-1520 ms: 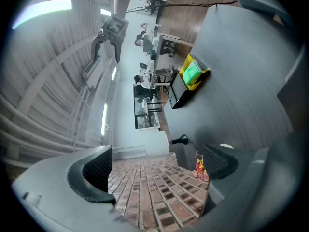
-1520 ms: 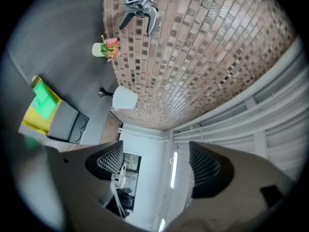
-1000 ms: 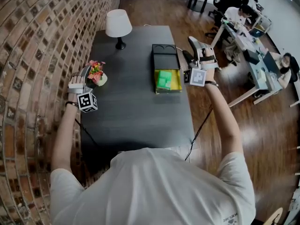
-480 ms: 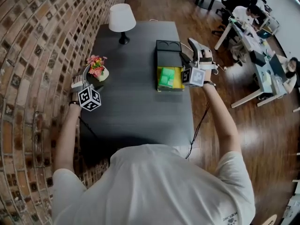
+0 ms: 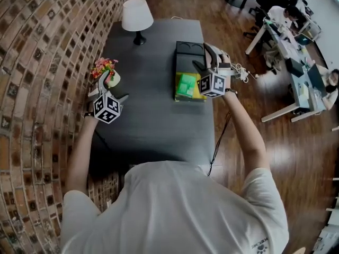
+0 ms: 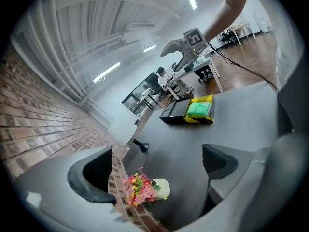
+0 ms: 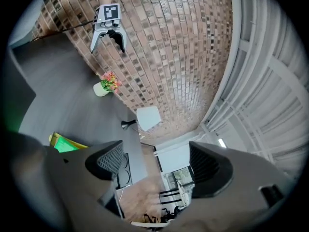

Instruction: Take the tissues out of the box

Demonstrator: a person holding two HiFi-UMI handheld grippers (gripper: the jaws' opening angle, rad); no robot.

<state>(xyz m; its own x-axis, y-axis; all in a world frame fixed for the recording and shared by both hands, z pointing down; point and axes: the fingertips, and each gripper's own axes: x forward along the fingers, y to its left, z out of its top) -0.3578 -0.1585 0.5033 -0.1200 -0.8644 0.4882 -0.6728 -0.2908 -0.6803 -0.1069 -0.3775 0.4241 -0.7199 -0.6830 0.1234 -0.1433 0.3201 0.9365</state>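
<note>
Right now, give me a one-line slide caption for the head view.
Open right tongs by the yellow box of green tissues; open left tongs near the flower pot, dark table.

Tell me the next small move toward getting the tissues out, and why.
Probably tilt the right gripper down toward the green tissue pack: its jaws stand apart and empty, it hovers near the yellow box, and the pack lies exposed inside.
</note>
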